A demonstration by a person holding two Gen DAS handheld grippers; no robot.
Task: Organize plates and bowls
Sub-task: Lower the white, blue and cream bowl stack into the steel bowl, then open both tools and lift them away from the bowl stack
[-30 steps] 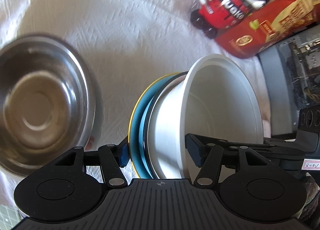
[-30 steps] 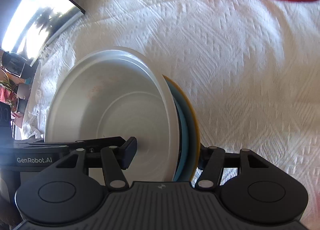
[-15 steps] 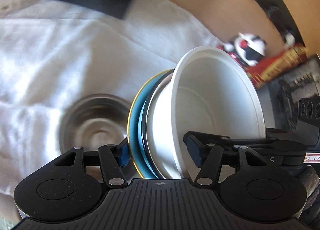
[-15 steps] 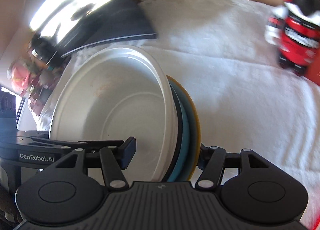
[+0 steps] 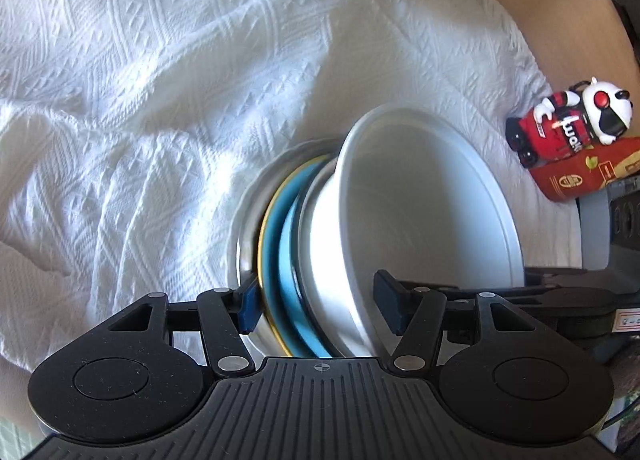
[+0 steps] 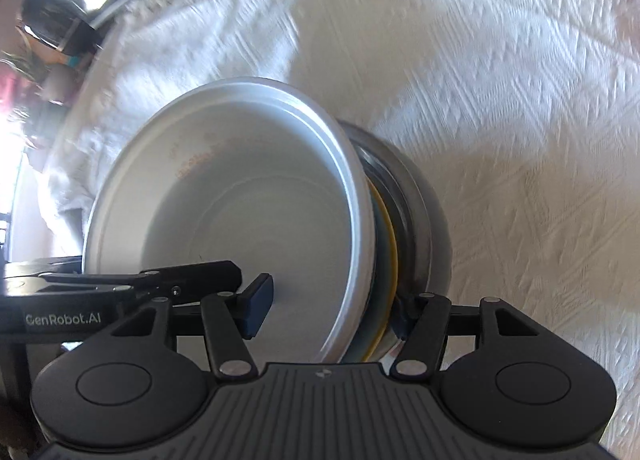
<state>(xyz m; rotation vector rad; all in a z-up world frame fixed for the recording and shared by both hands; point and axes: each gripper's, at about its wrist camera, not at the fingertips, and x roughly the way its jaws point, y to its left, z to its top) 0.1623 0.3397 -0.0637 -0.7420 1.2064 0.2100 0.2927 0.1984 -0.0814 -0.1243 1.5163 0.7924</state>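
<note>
- A stack of dishes is held between the two grippers: a white bowl on the inside, a blue plate with a yellow rim behind it.
- The left gripper is clamped on one edge of the stack, one pad inside the white bowl and the other against the back of the blue plate.
- The right gripper is clamped on the opposite edge in the same way, one pad inside the white bowl.
- A steel bowl is seen right behind the stack; whether the stack touches it cannot be told.
- The stack is held over the white cloth covering the desk.
- A red toy figure and a red packet are seen near the right edge of the cloth, well apart from the stack.
</note>
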